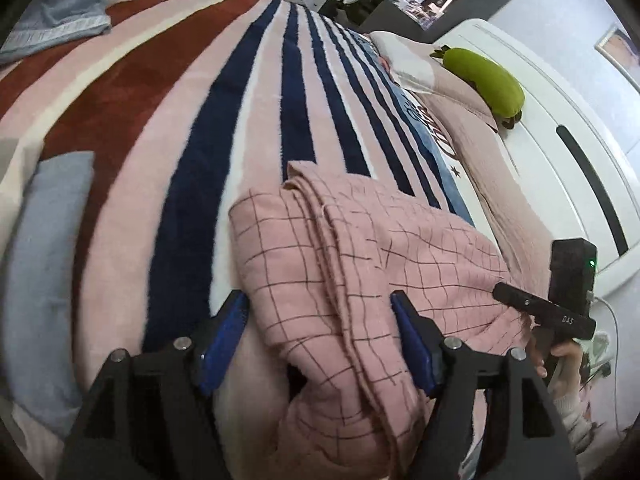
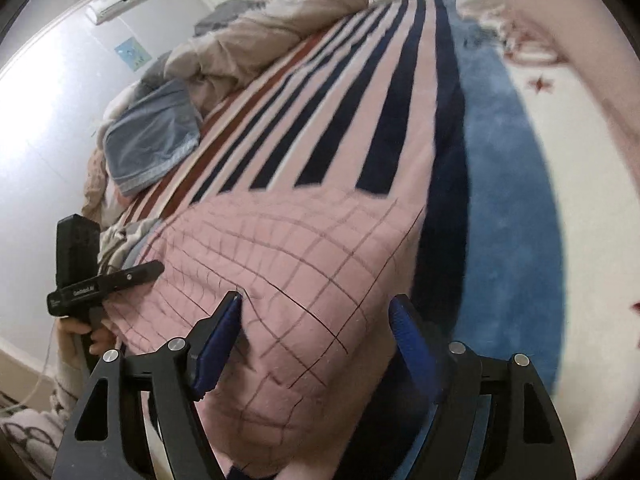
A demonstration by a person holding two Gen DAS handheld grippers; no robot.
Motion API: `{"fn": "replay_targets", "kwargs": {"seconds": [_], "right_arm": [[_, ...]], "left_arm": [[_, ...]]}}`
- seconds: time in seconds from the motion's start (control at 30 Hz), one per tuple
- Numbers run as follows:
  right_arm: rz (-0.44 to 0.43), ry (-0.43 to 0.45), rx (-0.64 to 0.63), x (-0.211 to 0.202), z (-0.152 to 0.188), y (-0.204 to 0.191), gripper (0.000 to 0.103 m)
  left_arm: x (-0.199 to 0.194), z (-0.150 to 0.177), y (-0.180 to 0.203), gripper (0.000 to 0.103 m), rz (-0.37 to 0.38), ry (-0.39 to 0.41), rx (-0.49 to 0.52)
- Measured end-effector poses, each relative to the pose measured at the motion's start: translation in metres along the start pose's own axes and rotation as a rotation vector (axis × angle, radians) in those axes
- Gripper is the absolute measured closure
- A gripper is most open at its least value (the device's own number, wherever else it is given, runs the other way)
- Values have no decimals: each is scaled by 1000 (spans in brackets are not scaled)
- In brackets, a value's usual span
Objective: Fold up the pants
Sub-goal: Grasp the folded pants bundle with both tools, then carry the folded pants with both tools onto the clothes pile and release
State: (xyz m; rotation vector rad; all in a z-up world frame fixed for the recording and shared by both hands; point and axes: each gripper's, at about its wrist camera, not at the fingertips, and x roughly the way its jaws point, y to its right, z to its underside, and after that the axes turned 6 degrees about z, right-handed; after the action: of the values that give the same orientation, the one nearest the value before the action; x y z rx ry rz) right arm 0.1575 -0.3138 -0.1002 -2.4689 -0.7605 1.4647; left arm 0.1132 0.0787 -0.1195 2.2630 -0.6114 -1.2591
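Pink checked pants bundled on the bed, both grippers spread wide around them.

The pants [image 1: 360, 264] lie in loose layers on the striped blanket [image 1: 192, 128], toward its side edge near the pillows. The left gripper [image 1: 320, 340] and right gripper [image 2: 316, 340] each stand released, cloth between the fingers but not pinched. The fabric looks thin, light and limp, likely to sag and slide over itself; I would pinch through all layers at a folded edge or corner.

pants [image 1: 360, 264] on blanket [image 1: 180, 128] on bed; towel [image 1: 56, 12] at far side; pillow [image 1: 460, 92] by headboard [image 1: 560, 120]
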Motion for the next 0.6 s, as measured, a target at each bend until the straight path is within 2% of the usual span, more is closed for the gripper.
{"fn": "replay_targets", "kwargs": {"seconds": [0.03,0.1,0.2,0.27,0.3,0.33,0.43,0.6], "right_arm": [[-19,-14,6,4,1,1,31],[-47,-30,19,11,4,3,32],[-78,-29,4,11,5,0,55],[-65,-29,-11,9,5,-6,62],[-49,-23,-34,7,5,-11,68],[-35,-16,-49,4,4,-17,74],[-12,13,-65,-6,0,-27,81],[9,76,-96,-24,-8,-53,82]], "left_arm": [[0,0,1,37,2,0,3],[1,2,1,53,17,-7,-2],[1,4,12,70,-7,-6,53],[-3,5,25,77,-42,15,112],[-5,5,30,80,-54,24,130],[-7,4,33,81,-64,35,146],[-19,3,43,83,-75,67,191],[-51,1,50,84,-96,126,245]]}}
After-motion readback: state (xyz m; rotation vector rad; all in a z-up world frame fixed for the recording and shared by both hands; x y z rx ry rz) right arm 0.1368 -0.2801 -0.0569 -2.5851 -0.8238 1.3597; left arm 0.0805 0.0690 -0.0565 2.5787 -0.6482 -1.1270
